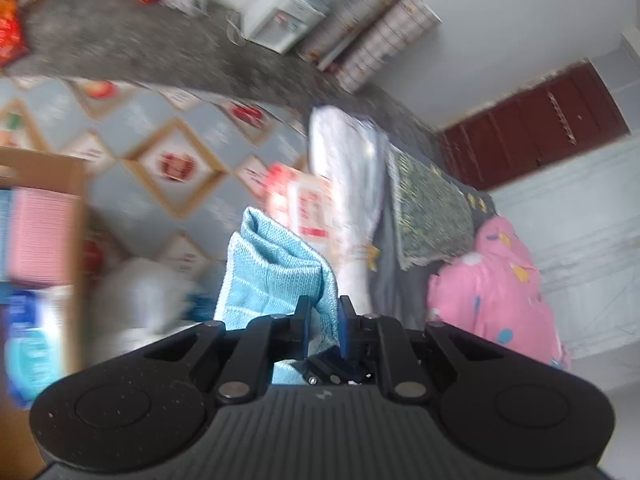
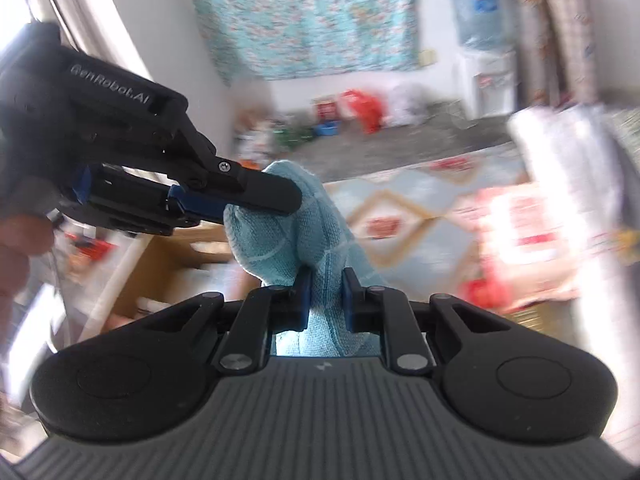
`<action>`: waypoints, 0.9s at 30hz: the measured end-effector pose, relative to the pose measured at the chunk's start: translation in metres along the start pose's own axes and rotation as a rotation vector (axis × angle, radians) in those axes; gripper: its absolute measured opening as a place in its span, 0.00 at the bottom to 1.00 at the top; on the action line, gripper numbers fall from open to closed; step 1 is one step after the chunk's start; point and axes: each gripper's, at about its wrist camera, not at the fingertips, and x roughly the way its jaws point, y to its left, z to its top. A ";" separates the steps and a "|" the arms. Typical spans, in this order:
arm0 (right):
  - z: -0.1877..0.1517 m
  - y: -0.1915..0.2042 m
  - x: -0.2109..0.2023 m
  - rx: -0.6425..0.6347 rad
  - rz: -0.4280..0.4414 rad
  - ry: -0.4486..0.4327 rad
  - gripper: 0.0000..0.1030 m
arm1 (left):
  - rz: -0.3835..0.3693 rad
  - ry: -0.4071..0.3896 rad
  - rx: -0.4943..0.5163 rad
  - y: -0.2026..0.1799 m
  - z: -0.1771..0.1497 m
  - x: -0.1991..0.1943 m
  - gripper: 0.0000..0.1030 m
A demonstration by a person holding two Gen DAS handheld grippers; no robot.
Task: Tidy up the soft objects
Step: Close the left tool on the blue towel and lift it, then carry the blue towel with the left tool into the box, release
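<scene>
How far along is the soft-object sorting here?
Done: folded pink cloths already sit in the cardboard box. In hand: the light blue towel, pinched by both the left gripper and right gripper, raised above the floor. Left: the towel isn't boxed yet.

A cardboard box [image 1: 52,184] is standing at the left, crowding that side. Piled bedding [image 1: 348,184] is blocking the right, while the patterned mat [image 2: 404,204] between them is lying open ahead.
</scene>
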 end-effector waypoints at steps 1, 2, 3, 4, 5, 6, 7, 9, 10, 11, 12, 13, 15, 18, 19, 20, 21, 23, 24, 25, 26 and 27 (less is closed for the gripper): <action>0.000 0.012 0.006 0.031 0.043 0.012 0.14 | 0.023 -0.008 -0.007 0.008 0.000 -0.015 0.14; -0.002 0.025 0.013 0.069 0.088 0.029 0.14 | 0.050 -0.015 -0.017 0.016 0.000 -0.030 0.14; -0.004 0.039 0.021 0.108 0.132 0.049 0.14 | 0.081 -0.022 -0.024 0.027 -0.001 -0.044 0.14; -0.007 0.053 0.030 0.146 0.172 0.074 0.14 | 0.112 -0.027 -0.035 0.037 -0.002 -0.057 0.14; -0.011 0.065 0.040 0.179 0.208 0.101 0.14 | 0.140 -0.029 -0.052 0.049 -0.003 -0.068 0.14; -0.016 0.079 0.050 0.206 0.241 0.125 0.14 | 0.164 -0.031 -0.070 0.061 -0.004 -0.078 0.14; -0.022 0.092 0.060 0.230 0.265 0.146 0.14 | 0.186 -0.033 -0.088 0.074 -0.005 -0.087 0.14; -0.035 0.114 0.081 0.268 0.285 0.189 0.14 | 0.222 -0.033 -0.119 0.101 -0.008 -0.099 0.14; -0.044 0.124 0.092 0.288 0.286 0.212 0.14 | 0.239 -0.027 -0.134 0.115 -0.009 -0.101 0.14; -0.053 0.133 0.104 0.315 0.284 0.236 0.14 | 0.254 -0.016 -0.150 0.129 -0.010 -0.102 0.14; -0.062 0.138 0.116 0.346 0.286 0.260 0.14 | 0.270 -0.005 -0.163 0.142 -0.012 -0.100 0.14; -0.071 0.143 0.128 0.382 0.282 0.286 0.14 | 0.287 0.008 -0.176 0.156 -0.013 -0.097 0.14; -0.091 0.151 0.146 0.412 0.249 0.324 0.14 | 0.310 0.035 -0.194 0.184 -0.015 -0.089 0.14; -0.110 0.158 0.168 0.393 0.168 0.366 0.14 | 0.327 0.077 -0.210 0.219 -0.018 -0.071 0.14; -0.115 0.159 0.174 0.394 0.143 0.380 0.14 | 0.331 0.091 -0.209 0.228 -0.019 -0.065 0.14; -0.119 0.160 0.180 0.387 0.114 0.391 0.14 | 0.335 0.107 -0.213 0.237 -0.019 -0.058 0.14; -0.122 0.160 0.186 0.376 0.086 0.396 0.14 | 0.330 0.116 -0.213 0.243 -0.018 -0.052 0.14; -0.123 0.160 0.193 0.354 0.037 0.407 0.14 | 0.328 0.133 -0.206 0.254 -0.016 -0.042 0.14; -0.122 0.159 0.198 0.345 0.017 0.409 0.14 | 0.324 0.137 -0.199 0.258 -0.015 -0.037 0.14; -0.120 0.158 0.200 0.335 0.000 0.410 0.14 | 0.317 0.137 -0.191 0.261 -0.013 -0.033 0.14; -0.118 0.157 0.204 0.321 -0.020 0.415 0.14 | 0.320 0.141 -0.187 0.263 -0.012 -0.029 0.14; -0.118 0.159 0.206 0.307 -0.039 0.415 0.15 | 0.323 0.145 -0.182 0.265 -0.010 -0.026 0.14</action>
